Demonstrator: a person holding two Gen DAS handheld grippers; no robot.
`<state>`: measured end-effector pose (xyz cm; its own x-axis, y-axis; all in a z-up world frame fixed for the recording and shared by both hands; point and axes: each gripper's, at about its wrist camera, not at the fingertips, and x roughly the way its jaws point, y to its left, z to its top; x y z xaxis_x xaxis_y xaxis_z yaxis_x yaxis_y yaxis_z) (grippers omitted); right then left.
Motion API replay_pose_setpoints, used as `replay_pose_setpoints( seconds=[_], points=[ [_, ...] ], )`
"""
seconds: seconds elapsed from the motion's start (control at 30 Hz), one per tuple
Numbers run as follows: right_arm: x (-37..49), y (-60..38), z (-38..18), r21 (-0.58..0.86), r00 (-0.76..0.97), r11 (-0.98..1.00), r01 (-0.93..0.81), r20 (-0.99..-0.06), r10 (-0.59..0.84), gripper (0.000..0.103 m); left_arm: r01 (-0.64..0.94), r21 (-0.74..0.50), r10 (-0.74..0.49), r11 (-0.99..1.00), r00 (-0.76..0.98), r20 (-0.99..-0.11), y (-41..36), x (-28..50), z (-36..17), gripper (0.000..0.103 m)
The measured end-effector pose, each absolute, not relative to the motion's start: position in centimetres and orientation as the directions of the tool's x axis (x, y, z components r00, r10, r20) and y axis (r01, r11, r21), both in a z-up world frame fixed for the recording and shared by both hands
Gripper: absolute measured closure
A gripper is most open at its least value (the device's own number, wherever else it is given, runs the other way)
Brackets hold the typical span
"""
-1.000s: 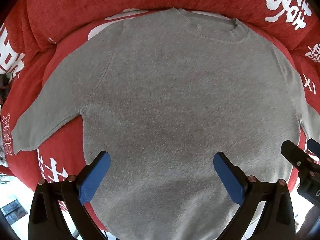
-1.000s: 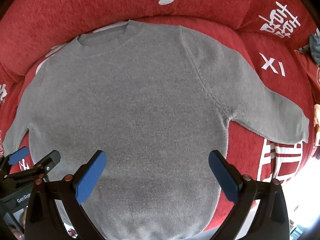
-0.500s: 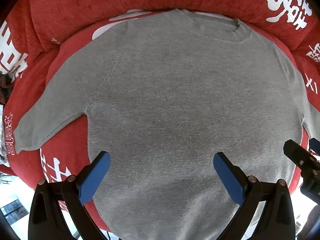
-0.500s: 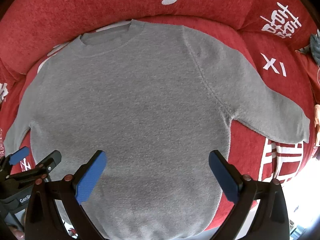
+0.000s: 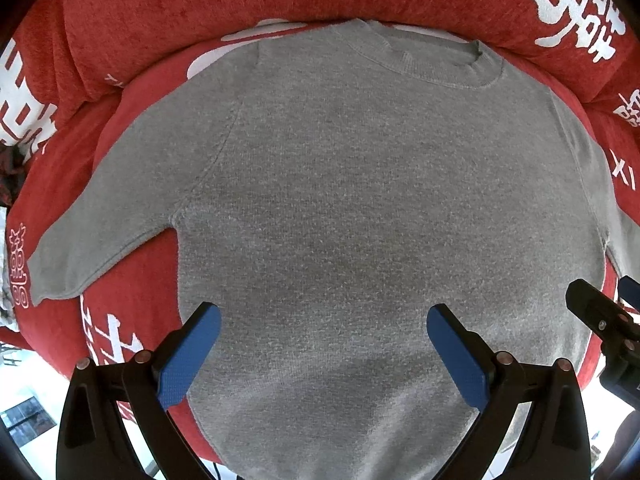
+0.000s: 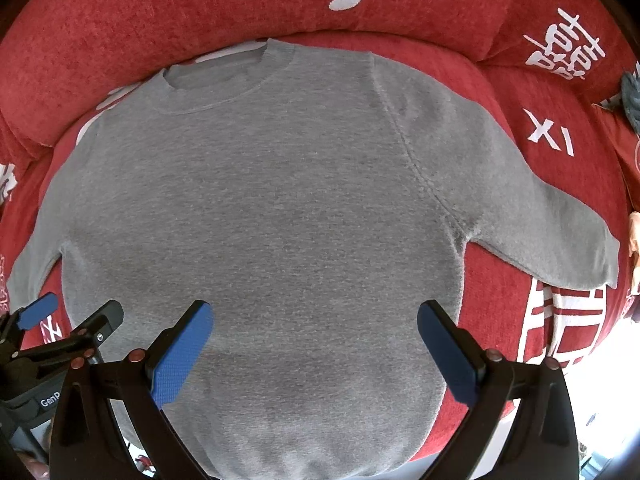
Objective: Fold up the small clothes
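A grey long-sleeved sweater [image 5: 360,200] lies flat and face up on a red sofa seat, collar [image 5: 432,64] toward the backrest, both sleeves spread outward. It also fills the right wrist view [image 6: 280,208]. My left gripper [image 5: 324,340] is open and empty, hovering above the sweater's lower body near the hem. My right gripper [image 6: 314,340] is open and empty above the same lower part, further right. The right gripper shows at the right edge of the left wrist view [image 5: 600,320]; the left gripper shows at the lower left of the right wrist view [image 6: 68,328].
The red sofa [image 5: 200,20] with white printed characters has a padded backrest behind the collar. The left sleeve [image 5: 100,216] ends near the seat's left front edge, the right sleeve [image 6: 560,224] near the right. A bright floor [image 6: 616,380] shows beyond the seat's front edge.
Both grippers have drifted slightly, so the sweater sits a little lower and more centred in each view. The sweater itself has not moved and both grippers stay open.
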<state>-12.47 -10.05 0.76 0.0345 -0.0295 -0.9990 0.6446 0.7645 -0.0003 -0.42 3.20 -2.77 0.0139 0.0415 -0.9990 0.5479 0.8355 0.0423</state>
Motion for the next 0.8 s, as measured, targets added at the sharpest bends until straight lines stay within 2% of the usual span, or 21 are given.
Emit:
replay_pose_setpoints(
  seconds=[0.8],
  points=[
    [-12.11, -9.45, 0.45, -0.007, 0.028, 0.766, 0.643, -0.999, -0.032, 0.001, 0.547, 0.028, 0.028, 0.837, 0.007, -1.0, 3.25, -0.14, -2.71, 0.0]
  ],
)
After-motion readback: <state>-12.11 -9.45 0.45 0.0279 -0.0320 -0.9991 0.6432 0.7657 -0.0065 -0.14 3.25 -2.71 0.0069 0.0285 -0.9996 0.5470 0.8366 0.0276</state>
